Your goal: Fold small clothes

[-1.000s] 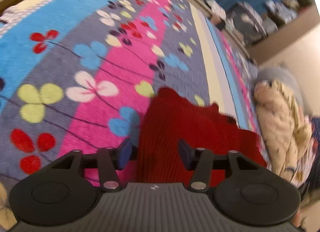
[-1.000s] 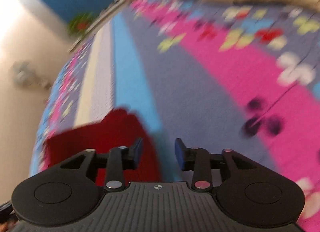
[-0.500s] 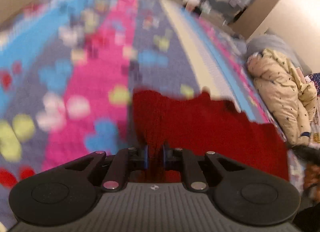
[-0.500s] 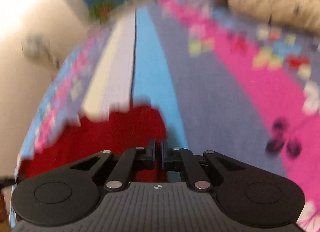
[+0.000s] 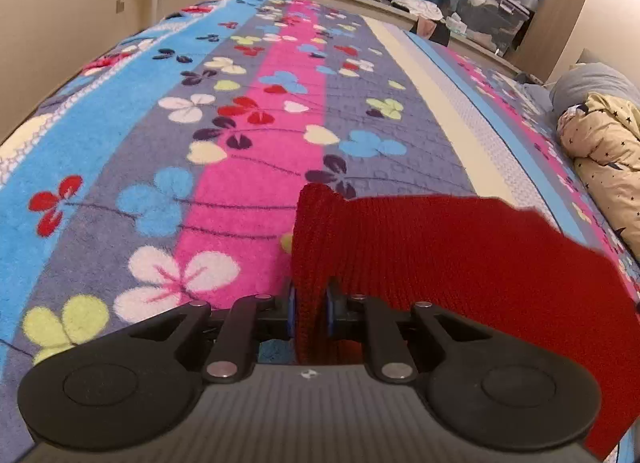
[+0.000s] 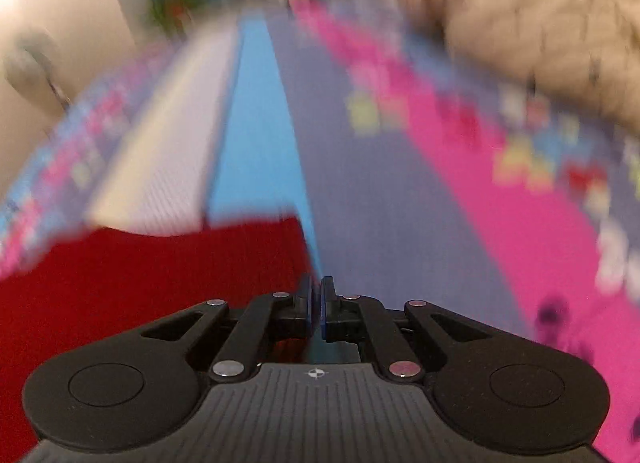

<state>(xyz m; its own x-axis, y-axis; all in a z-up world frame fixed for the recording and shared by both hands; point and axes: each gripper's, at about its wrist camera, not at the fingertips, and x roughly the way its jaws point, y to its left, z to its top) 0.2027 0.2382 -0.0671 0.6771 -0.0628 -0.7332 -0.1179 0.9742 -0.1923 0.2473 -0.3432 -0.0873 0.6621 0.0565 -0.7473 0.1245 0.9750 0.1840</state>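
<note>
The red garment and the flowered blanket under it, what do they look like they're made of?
Red garment: probably knitted yarn, matte; fine ribbed rows show where the left gripper pinches it. Flowered blanket: likely plush fleece; fuzzy, tufted pile shows on the petals.

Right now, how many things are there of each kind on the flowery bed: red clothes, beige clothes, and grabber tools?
Red knitted garment: 1
Beige star-print padded jacket: 1
Black two-finger tools: 2, the left tool and the right tool, both pinching the red knit
Total: 4
</note>
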